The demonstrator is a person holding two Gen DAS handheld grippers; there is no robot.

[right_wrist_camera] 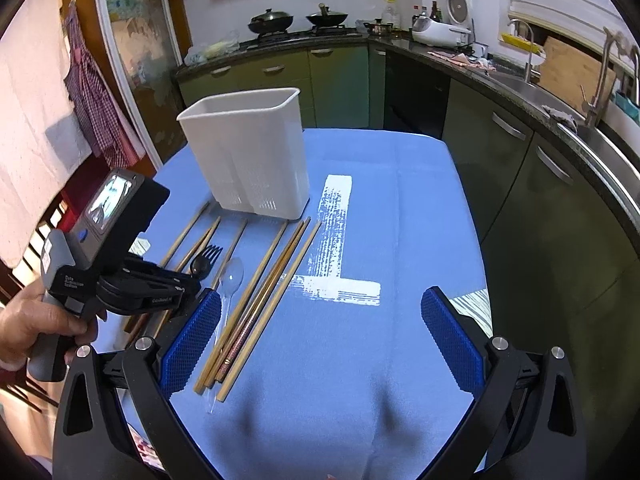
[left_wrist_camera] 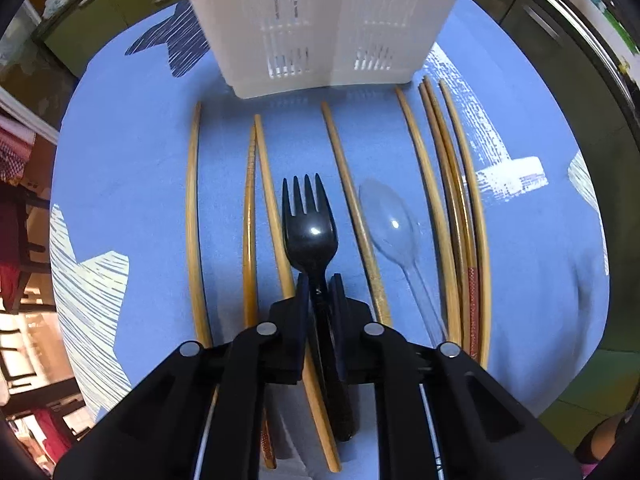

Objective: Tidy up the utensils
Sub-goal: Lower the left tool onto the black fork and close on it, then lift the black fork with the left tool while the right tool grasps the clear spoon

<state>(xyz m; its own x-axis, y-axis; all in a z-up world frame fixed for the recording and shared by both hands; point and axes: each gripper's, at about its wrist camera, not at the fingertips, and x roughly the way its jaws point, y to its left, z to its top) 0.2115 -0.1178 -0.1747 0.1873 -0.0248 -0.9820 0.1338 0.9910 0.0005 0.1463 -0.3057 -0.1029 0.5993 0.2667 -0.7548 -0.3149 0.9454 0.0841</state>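
My left gripper [left_wrist_camera: 319, 284] is shut on the neck of a black plastic fork [left_wrist_camera: 308, 228], low over the blue tablecloth; it also shows in the right wrist view [right_wrist_camera: 195, 277] with the fork [right_wrist_camera: 204, 262]. A clear plastic spoon [left_wrist_camera: 394, 232] [right_wrist_camera: 232, 278] lies just right of the fork. Several wooden chopsticks [left_wrist_camera: 448, 200] [right_wrist_camera: 260, 308] lie in rows on both sides. A white slotted utensil holder [left_wrist_camera: 320, 24] [right_wrist_camera: 250, 152] stands upright behind them. My right gripper [right_wrist_camera: 320, 340] is open and empty above the cloth, right of the chopsticks.
The table [right_wrist_camera: 400, 220] has a blue cloth with white printed marks [right_wrist_camera: 336, 240]. Green kitchen cabinets [right_wrist_camera: 520, 152] and a counter with a sink run behind and to the right. A checked apron [right_wrist_camera: 96, 108] hangs on the left wall.
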